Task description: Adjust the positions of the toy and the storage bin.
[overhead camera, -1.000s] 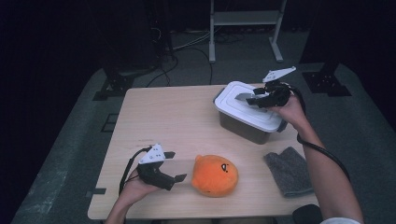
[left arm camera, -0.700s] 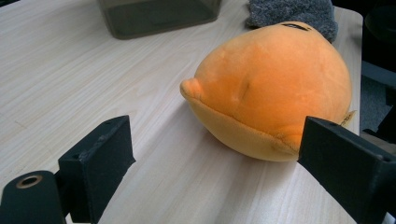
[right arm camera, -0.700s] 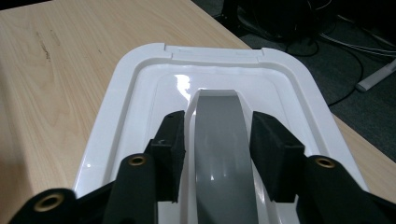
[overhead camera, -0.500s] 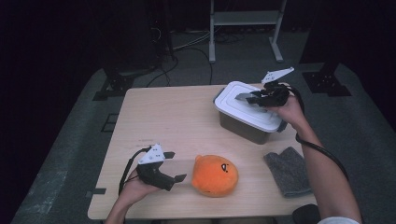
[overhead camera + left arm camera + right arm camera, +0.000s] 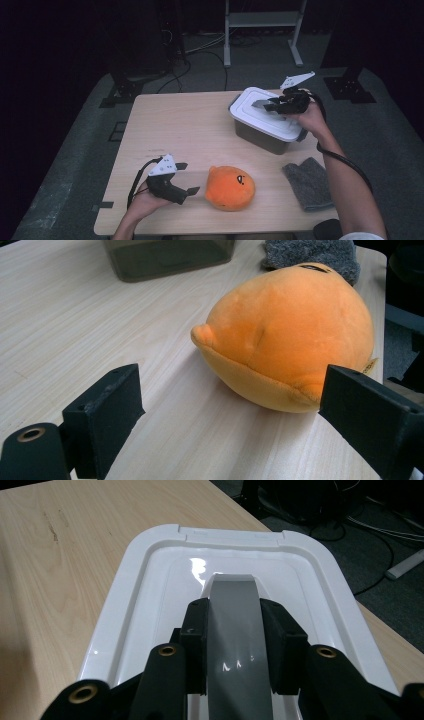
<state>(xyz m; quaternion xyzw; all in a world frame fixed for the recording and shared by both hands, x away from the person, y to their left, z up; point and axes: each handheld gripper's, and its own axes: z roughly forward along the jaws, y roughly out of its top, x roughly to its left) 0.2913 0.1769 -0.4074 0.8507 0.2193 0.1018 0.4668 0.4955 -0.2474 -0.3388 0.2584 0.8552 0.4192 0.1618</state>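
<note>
- One white-lidded box (image 5: pixel 267 120), upper right of the table (image 5: pixel 190 125); right gripper (image 5: pixel 270 105) pinches its one grey handle (image 5: pixel 235 630).
- One orange plush (image 5: pixel 230 187), lower centre; left gripper (image 5: pixel 187 178) spread wide just beside it.
- One grey cloth (image 5: pixel 310 182), lower right.

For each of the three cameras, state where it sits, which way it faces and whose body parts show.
High view: above the person's side, facing forward and down on the table; forearms, hands, both claws.
Left gripper view: on the left claw, facing the orange plush; open jaws.
Right gripper view: on the right claw, facing the white lid; jaws clamp its grey handle.
Shared: plush, bin.
</note>
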